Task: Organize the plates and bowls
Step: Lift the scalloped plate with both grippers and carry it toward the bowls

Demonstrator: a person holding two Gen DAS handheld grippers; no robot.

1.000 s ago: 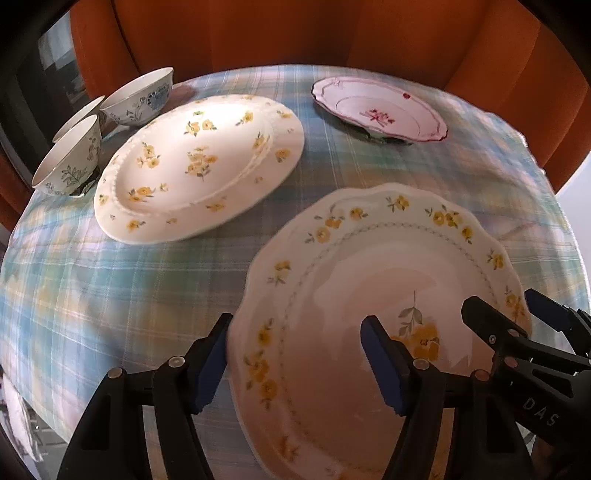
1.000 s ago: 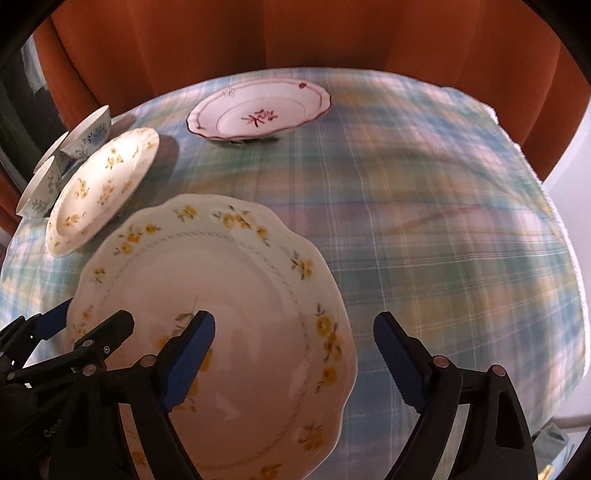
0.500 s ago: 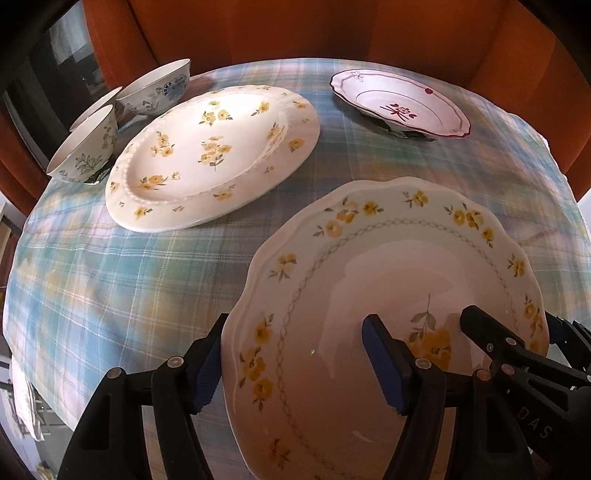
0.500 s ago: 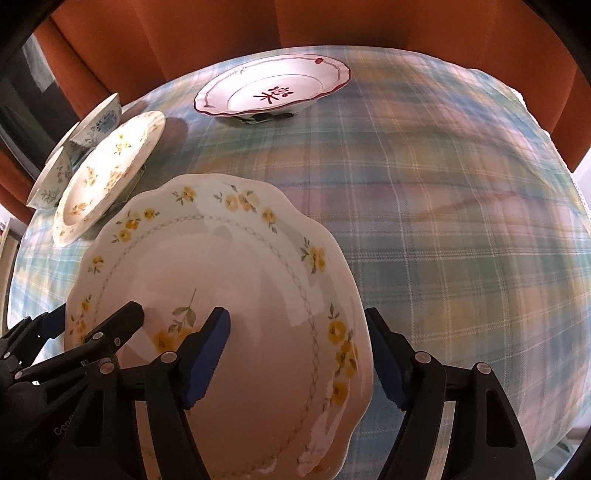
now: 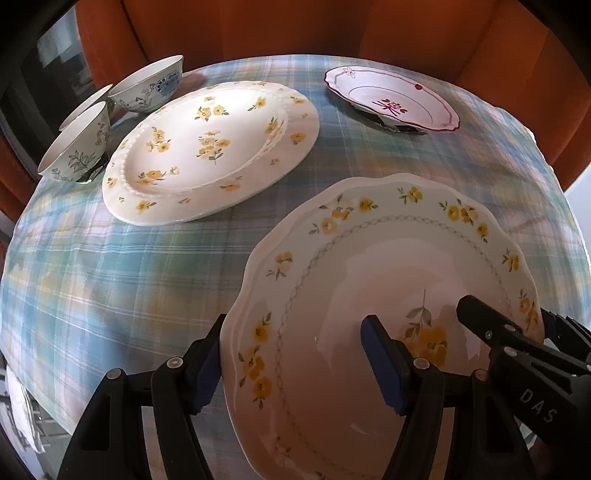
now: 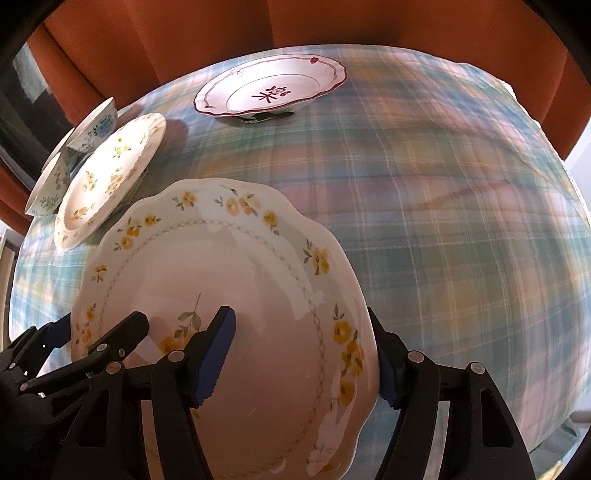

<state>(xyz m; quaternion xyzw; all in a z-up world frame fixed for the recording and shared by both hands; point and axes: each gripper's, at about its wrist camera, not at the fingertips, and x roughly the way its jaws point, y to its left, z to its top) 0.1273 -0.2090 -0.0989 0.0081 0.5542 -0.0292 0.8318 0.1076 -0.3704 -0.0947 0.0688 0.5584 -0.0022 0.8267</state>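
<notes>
A scalloped plate with yellow flowers (image 5: 388,295) is held above the checked tablecloth; it also shows in the right wrist view (image 6: 229,295). My left gripper (image 5: 295,362) grips its left rim, one finger under and one over. My right gripper (image 6: 303,354) grips its right rim the same way. A round plate with yellow flowers (image 5: 210,147) lies at the back left. A red-rimmed plate (image 5: 395,103) sits at the back right. Three white bowls (image 5: 147,85) stand at the far left edge.
The round table carries a blue-green checked cloth (image 6: 443,221). Orange chair backs (image 5: 295,26) ring its far side. The table's edges drop off at left and right.
Both grippers have closed in on the scalloped plate's rims, and the plate has risen and moved forward over the table. The other dishes have not moved.
</notes>
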